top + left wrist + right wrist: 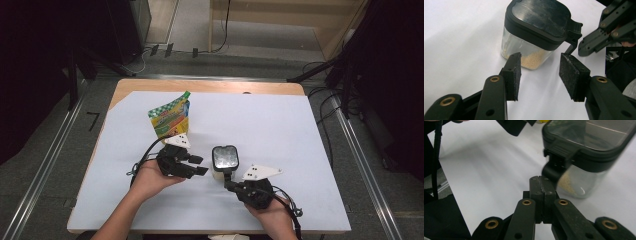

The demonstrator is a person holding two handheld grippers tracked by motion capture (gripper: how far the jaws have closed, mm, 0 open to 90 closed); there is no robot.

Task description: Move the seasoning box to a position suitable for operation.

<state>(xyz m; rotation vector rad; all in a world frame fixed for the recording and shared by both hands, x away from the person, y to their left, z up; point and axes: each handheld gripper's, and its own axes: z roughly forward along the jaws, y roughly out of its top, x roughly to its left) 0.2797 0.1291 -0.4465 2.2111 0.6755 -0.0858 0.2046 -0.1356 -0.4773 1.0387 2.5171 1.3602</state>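
Two grippers work over a white sheet that covers a wooden table. Between them stands a small clear jar with a black lid, near the front middle of the sheet; pale grains lie at its bottom, as the left gripper view shows.

In the high view the left gripper sits just left of the jar, held in the person's left hand, and points to the right toward the jar. Its jaws stand apart with nothing between them; in its own view the pads frame the lower part of the jar without touching it, and bare sheet shows in the gap.

From the front right, the right gripper comes in, held in the right hand. Its jaws are pressed together, pad against pad, as the right gripper view shows. Their tips sit right at the black latch that hangs from the lid's edge; whether they touch it I cannot tell, since that part is blurred.

Behind the left gripper, farther back on the sheet, a yellow and green pouch stands upright, well apart from the jar.
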